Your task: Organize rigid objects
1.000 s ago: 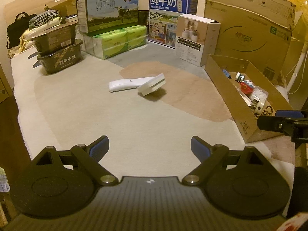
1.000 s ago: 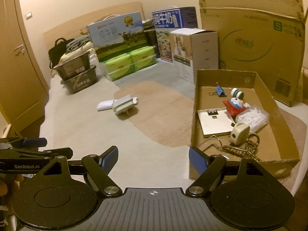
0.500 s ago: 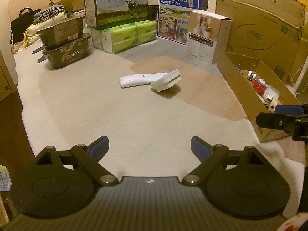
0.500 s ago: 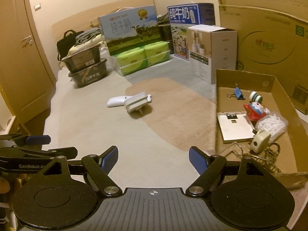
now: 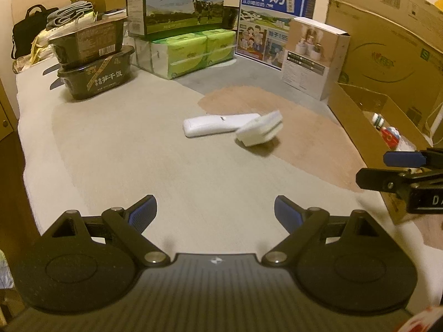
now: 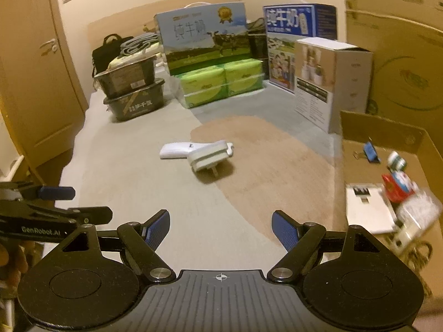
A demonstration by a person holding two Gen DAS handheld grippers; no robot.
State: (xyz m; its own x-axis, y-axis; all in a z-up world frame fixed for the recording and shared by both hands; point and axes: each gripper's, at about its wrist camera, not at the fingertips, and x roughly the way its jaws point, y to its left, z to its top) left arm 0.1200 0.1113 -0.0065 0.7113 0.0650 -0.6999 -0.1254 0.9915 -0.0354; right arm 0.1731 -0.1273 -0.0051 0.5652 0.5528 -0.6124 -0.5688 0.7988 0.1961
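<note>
A white remote (image 5: 218,124) (image 6: 177,150) lies on the carpet, and a white plug adapter (image 5: 259,129) (image 6: 211,156) rests against its right end. An open cardboard box (image 5: 360,127) (image 6: 382,127) to the right holds a blue binder clip (image 6: 371,152), a red toy (image 6: 396,188), a white card (image 6: 368,210) and keys. My left gripper (image 5: 215,210) hovers open and empty, well short of the remote. My right gripper (image 6: 220,227) is open and empty too, short of the adapter. Each gripper shows at the edge of the other's view.
Along the back stand milk cartons (image 5: 180,2) on green tissue packs (image 5: 191,52), a blue milk box (image 5: 274,19), a white product box (image 5: 313,58), stacked dark food tubs (image 5: 94,66), a black bag (image 5: 27,33) and large cardboard (image 5: 387,36). A wooden door (image 6: 36,83) is at left.
Both grippers have moved forward over the carpet toward the remote and adapter, which now look larger and nearer. Their jaws have stayed equally wide.
</note>
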